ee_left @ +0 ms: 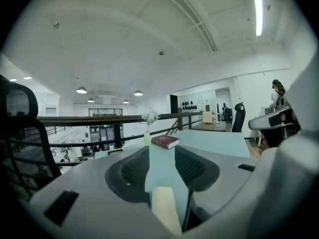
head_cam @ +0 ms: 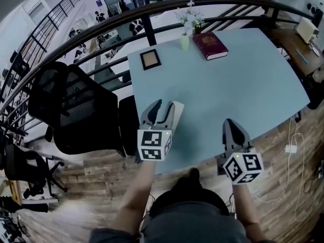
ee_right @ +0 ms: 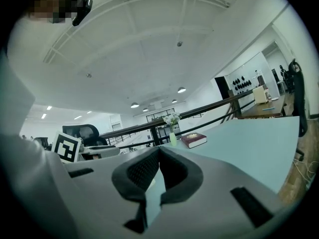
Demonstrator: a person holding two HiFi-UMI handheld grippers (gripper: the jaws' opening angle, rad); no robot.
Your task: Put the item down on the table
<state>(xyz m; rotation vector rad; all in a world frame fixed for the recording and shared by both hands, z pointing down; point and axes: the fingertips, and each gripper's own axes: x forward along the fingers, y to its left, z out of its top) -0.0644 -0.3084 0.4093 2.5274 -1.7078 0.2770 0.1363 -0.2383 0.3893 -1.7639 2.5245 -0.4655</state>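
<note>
A pale cream block [head_cam: 175,114] is at my left gripper [head_cam: 163,108], over the near left part of the light blue table [head_cam: 238,90]. In the left gripper view the block [ee_left: 167,210] sits deep between the jaws, which stand partly apart at my left gripper [ee_left: 160,151]. It fills the gap near their base, with table showing beyond. Whether the pads press on it is unclear. My right gripper [head_cam: 230,123] hovers over the table's near edge. Its jaws meet at the tips in the right gripper view [ee_right: 158,151], with nothing between them.
A red book [head_cam: 210,45] lies at the far side, beside a small vase of flowers [head_cam: 186,39] and a dark picture frame [head_cam: 150,59]. A black office chair [head_cam: 76,110] stands left of the table. A railing [head_cam: 101,32] runs behind. Cables [head_cam: 290,148] lie on the floor at right.
</note>
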